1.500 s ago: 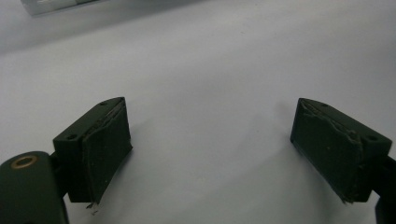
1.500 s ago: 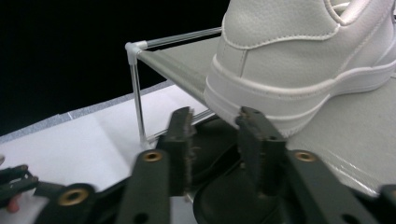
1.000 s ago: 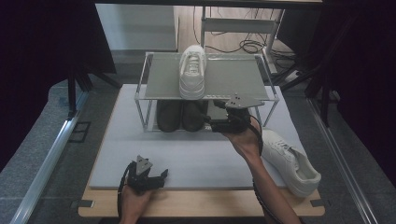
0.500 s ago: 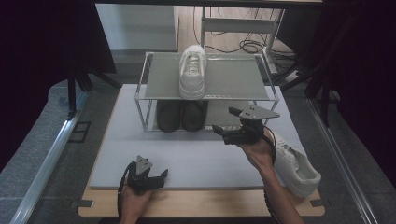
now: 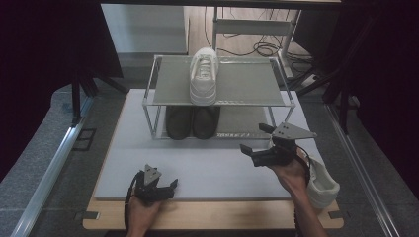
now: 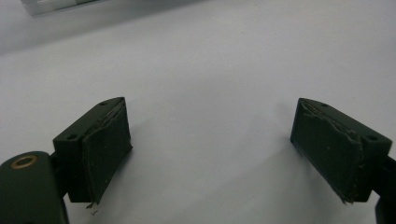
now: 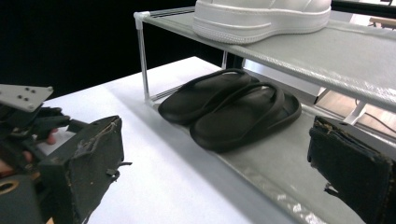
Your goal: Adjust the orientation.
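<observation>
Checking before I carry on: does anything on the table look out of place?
Yes: one white sneaker lies at the mat's right edge, apart from its mate on the rack's top shelf. The black sandals sit paired below. Pads on the right gripper's fingers look frayed.

- The left gripper (image 5: 165, 186) sits low in the left hand (image 5: 143, 210), its jaws wide apart with nothing between the pads (image 6: 105, 154).
- The right gripper (image 5: 253, 143) is raised in the right hand (image 5: 291, 173), its forearm slanting up behind it.
- Its jaws have just been opening; they stand wide, nothing between them.
</observation>
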